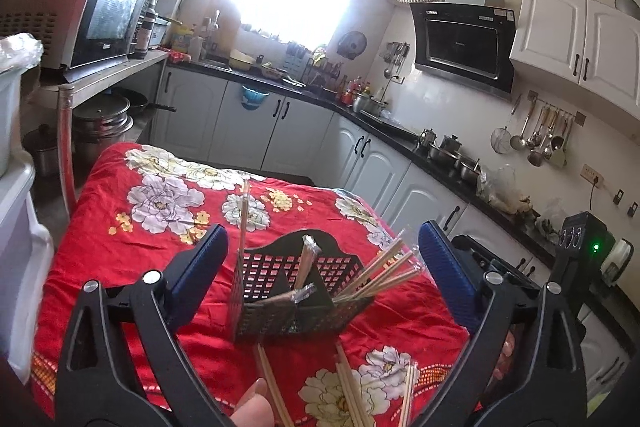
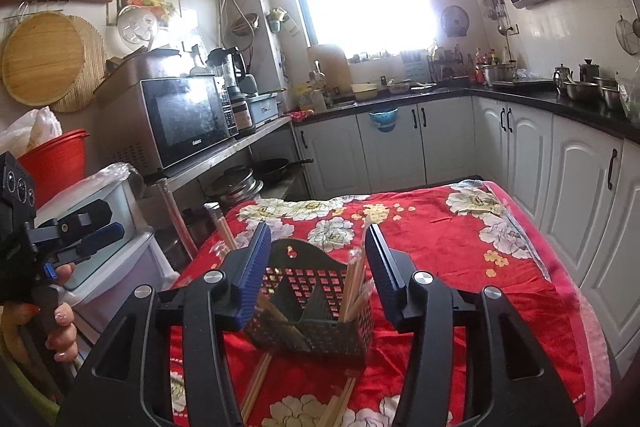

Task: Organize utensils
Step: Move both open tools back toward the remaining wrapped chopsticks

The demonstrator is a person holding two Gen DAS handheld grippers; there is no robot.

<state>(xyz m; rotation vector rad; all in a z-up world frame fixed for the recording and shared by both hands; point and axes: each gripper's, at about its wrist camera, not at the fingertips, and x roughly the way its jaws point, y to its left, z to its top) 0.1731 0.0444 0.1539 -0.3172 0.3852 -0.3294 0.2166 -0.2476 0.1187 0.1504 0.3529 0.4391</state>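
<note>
Black perforated plastic makes up the utensil caddy (image 1: 296,291), which stands on the red floral cloth (image 1: 120,227) covering the table, toward its near edge. Dividers split it into compartments. Wooden chopsticks (image 1: 384,275) lean out of one end compartment, more wrapped pairs lie slanted in the middle one, and a single wrapped stick (image 1: 244,215) stands nearly upright at the other end. Loose chopsticks (image 1: 348,391) lie flat on the cloth between the caddy and the near edge.

The left tool (image 1: 324,267) has its blue pads spread wide, the caddy showing between them without contact. The right tool (image 2: 316,275) is partly spread, its pads on either side of the caddy and apart from it; nothing is pinched by either.

Only the left wrist view shows a fingertip (image 1: 254,407) at the bottom edge and the right tool's body at the far right. Only the right wrist view shows the hand (image 2: 60,331) gripping the left tool's handle, and a microwave (image 2: 184,119) on a side shelf.
</note>
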